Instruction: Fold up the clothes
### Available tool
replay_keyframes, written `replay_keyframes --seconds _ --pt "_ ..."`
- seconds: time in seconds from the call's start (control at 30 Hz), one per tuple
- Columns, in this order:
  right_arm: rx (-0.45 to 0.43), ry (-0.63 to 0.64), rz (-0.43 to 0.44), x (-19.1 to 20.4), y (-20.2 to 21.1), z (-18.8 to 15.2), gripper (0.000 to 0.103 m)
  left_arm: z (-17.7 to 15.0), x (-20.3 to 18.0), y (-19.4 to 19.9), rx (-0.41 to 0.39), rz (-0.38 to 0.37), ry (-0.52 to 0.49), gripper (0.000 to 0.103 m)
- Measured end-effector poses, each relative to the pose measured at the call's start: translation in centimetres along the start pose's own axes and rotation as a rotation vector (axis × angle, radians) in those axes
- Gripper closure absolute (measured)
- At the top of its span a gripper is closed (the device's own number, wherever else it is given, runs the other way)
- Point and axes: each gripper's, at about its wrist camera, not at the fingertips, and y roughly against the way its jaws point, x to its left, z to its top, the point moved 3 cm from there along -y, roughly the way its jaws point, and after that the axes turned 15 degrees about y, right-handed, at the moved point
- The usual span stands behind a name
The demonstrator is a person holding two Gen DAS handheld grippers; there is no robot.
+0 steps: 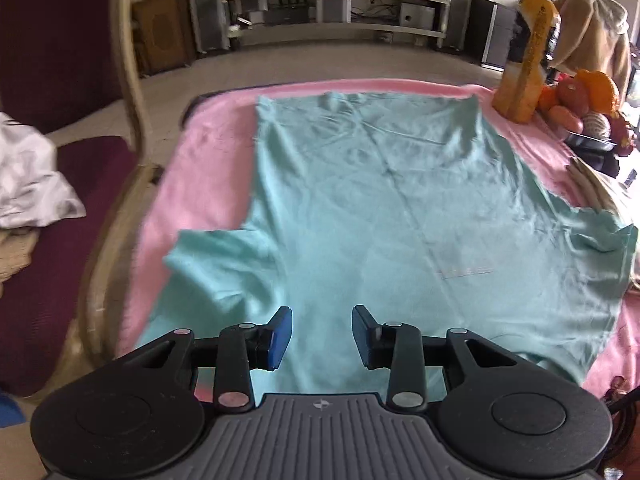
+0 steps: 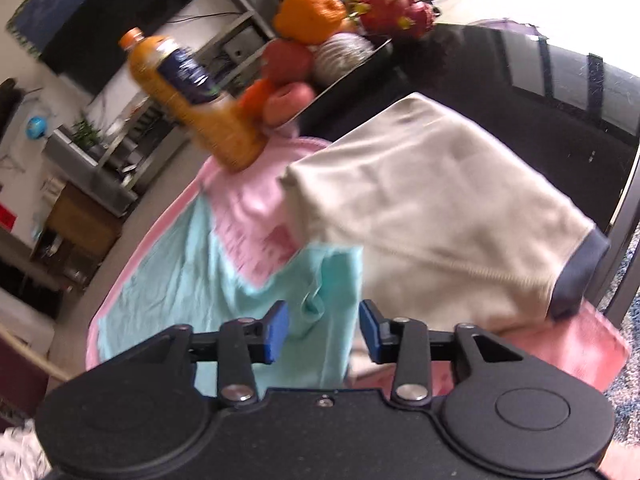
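The left hand-held gripper (image 1: 322, 336) hung spread above the teal shirt (image 1: 380, 208), which lay flat on the pink-covered table (image 1: 208, 152). The right hand-held gripper (image 2: 323, 334) stood spread around the shirt's right sleeve. A folded beige garment (image 2: 432, 208) crowded the right edge; juice bottle (image 1: 528, 56) and fruit tray (image 1: 588, 138) blocked the far right corner.

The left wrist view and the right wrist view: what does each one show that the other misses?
Only the left wrist view shows the whole teal T-shirt spread flat, a dark red chair and its white cloth. Only the right wrist view shows a folded beige garment in full and a dragon fruit. Both show the pink blanket, the orange juice bottle, the fruit tray, and an open hand-held gripper.
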Motion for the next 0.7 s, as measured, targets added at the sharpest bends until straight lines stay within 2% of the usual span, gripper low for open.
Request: replay_keyframes --seconds 0.17,0.27,0.4,0.47,0.5,0.57,0.7 --pt "0.030 0.066 -0.097 -0.7 -2.7 1.2 0.068 -1.9 -0.7 -2.3 0.079 -0.075 0.007 0.067" --pt "0.064 0.054 -0.069 -0.9 -3.7 1.3 0.069 -2.5 -0.8 -3.0 0.087 -0.076 0.006 0.067" --pt "0.054 0.072 -0.080 -0.7 -4.2 1.6 0.069 -2.3 -0.5 -3.2 0.066 -0.057 0.010 0.067" --pt "0.034 0.090 -0.075 -0.4 -4.2 1.7 0.081 -2.3 -0.2 -3.5 0.074 -0.054 0.025 0.067" --pt "0.024 0.098 -0.072 -0.3 -4.1 1.7 0.095 -2.3 -0.1 -3.5 0.075 -0.049 0.029 0.067" --pt "-0.002 0.117 -0.065 0.1 -3.9 1.8 0.100 -2.4 0.1 -3.4 0.067 -0.039 0.027 0.067" --pt "-0.088 0.186 -0.043 1.5 -2.2 1.6 0.100 -2.5 0.3 -3.5 0.044 0.012 0.013 0.067"
